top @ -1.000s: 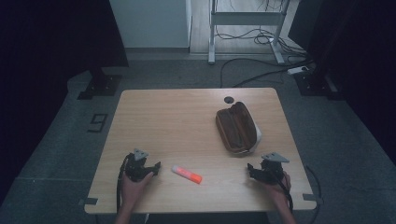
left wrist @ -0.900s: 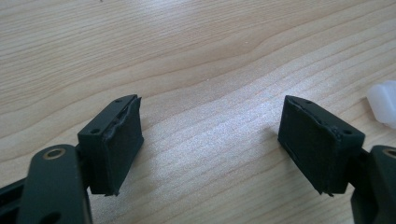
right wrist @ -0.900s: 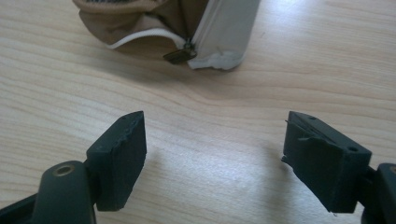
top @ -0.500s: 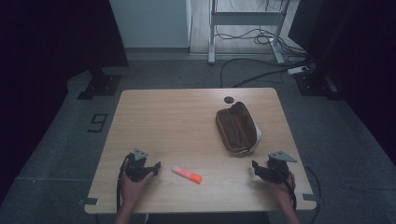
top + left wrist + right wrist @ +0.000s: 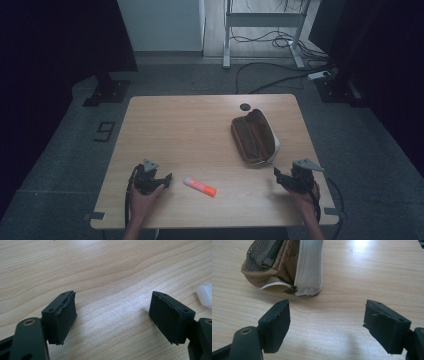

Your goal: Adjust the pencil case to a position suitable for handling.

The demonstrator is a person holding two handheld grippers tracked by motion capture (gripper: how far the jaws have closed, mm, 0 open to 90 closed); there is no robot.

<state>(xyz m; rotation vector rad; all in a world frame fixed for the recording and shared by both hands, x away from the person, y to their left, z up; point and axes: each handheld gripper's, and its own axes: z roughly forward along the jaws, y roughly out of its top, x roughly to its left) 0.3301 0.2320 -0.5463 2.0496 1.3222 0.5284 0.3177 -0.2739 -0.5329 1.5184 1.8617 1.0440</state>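
No writing is readable. Both the left tool (image 5: 112, 315) and right tool (image 5: 327, 322) gape empty: a smooth orange-white stick (image 5: 199, 186) right of the left, a brown fabric zip pouch (image 5: 284, 265) ahead of the right.

Overhead camera, two close tabletop (image 5: 200, 130) views

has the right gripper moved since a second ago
Yes, slightly: the right gripper has slid toward the table's right near corner, a little further from the brown pouch. Its jaws stand open.

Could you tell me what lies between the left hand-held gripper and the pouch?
In the high view, the orange-capped tube lies on the table between the left hand-held gripper and the brown pouch.
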